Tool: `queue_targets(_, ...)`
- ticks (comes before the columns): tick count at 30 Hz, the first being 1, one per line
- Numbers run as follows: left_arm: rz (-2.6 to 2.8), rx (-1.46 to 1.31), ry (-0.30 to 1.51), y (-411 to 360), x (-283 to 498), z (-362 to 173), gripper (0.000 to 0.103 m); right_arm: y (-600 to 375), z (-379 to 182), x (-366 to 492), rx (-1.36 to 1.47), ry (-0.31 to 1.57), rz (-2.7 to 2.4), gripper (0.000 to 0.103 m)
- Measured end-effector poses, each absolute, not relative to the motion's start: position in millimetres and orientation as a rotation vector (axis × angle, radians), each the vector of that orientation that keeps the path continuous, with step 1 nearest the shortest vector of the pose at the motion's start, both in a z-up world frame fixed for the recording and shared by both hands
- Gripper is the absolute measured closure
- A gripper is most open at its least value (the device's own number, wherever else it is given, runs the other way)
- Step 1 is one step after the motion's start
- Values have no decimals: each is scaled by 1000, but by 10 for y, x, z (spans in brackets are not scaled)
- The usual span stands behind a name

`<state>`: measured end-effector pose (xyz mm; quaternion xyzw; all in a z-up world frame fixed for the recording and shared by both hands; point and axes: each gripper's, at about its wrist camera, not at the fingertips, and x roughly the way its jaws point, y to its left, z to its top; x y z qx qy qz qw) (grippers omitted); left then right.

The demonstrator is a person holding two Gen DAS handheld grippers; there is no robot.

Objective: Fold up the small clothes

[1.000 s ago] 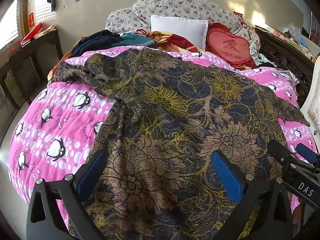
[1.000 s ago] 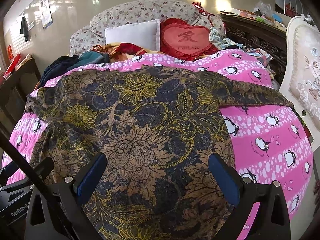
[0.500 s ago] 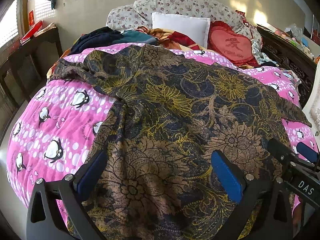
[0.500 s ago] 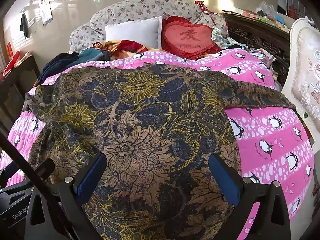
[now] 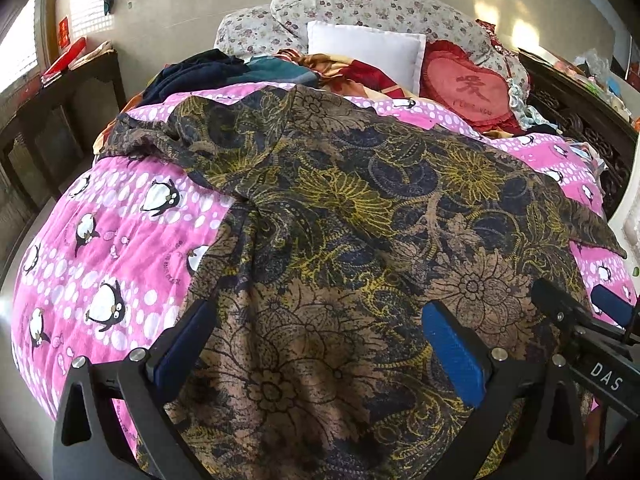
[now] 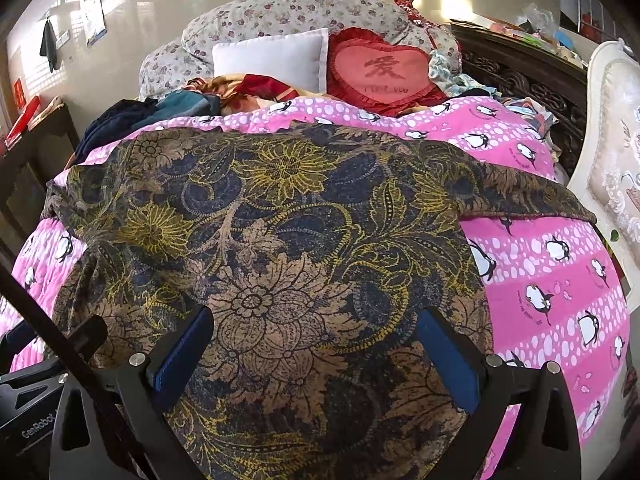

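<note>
A dark floral-print garment (image 5: 360, 240) in navy, yellow and tan lies spread flat on a pink penguin-print quilt (image 5: 100, 248); it also fills the right wrist view (image 6: 272, 248). Its sleeves reach out to the left (image 5: 152, 136) and right (image 6: 532, 200). My left gripper (image 5: 316, 340) is open, hovering over the garment's near hem with nothing between the blue pads. My right gripper (image 6: 312, 344) is open too, over the near hem beside the left one. The right gripper's tip (image 5: 568, 312) shows at the left view's right edge.
A pile of other clothes (image 5: 224, 72) lies at the bed's head with a white pillow (image 5: 368, 48) and a red heart cushion (image 6: 380, 72). A dark wooden cabinet (image 5: 60, 120) stands left of the bed. A white upholstered chair (image 6: 612, 152) stands right.
Both grippers have drawn slightly back and up from the garment, so more of the bed shows. Both stay open. The garment has not moved.
</note>
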<state>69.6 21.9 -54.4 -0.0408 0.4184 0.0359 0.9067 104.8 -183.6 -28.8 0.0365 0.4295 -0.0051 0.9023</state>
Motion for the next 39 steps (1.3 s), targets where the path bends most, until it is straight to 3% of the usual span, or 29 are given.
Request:
queue_targets(26, 91, -185, 912, 770, 982, -585, 0, -1392, -478, 1449, 7, 934, 34, 0)
queue_targets(39, 264, -530, 907, 2607, 1509, -481, 0, -1102, -455, 1668, -20, 934, 119, 0)
